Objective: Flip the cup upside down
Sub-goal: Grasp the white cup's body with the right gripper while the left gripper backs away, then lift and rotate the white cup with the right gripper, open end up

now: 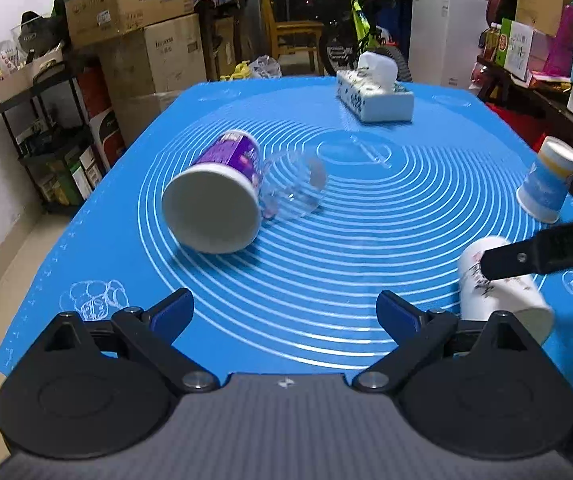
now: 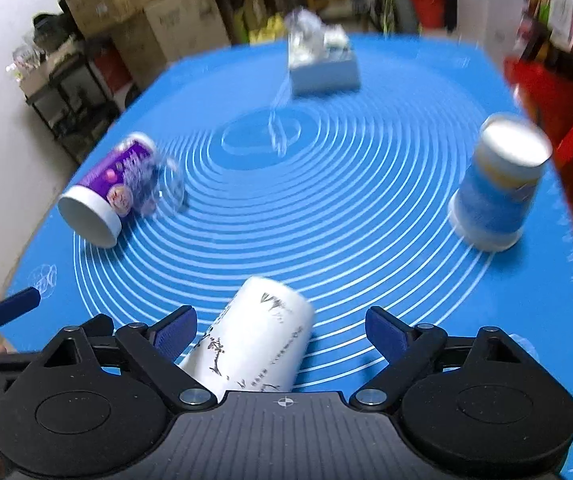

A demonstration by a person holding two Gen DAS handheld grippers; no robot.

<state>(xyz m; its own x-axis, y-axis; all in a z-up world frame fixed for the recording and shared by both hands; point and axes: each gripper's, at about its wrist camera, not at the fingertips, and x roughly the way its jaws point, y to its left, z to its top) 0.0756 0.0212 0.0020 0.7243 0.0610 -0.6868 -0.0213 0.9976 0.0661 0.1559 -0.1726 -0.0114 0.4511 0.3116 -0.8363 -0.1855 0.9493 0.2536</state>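
Observation:
A white cup with black ink drawings (image 2: 254,340) lies on its side on the blue mat (image 2: 326,220), between the open fingers of my right gripper (image 2: 282,330), not clamped. It also shows in the left wrist view (image 1: 498,292), with a right finger (image 1: 542,252) over it. A purple cup (image 1: 218,196) lies on its side at the left, mouth toward me, with a clear glass (image 1: 294,188) beside it. A light blue cup (image 1: 546,184) stands upside down at the right. My left gripper (image 1: 284,312) is open and empty above the mat's near edge.
A tissue box (image 1: 374,92) stands at the far side of the mat. Cardboard boxes (image 1: 134,4) and a shelf (image 1: 46,140) are beyond the left edge. A bicycle and a white cabinet (image 1: 446,28) stand behind, with clutter at the right.

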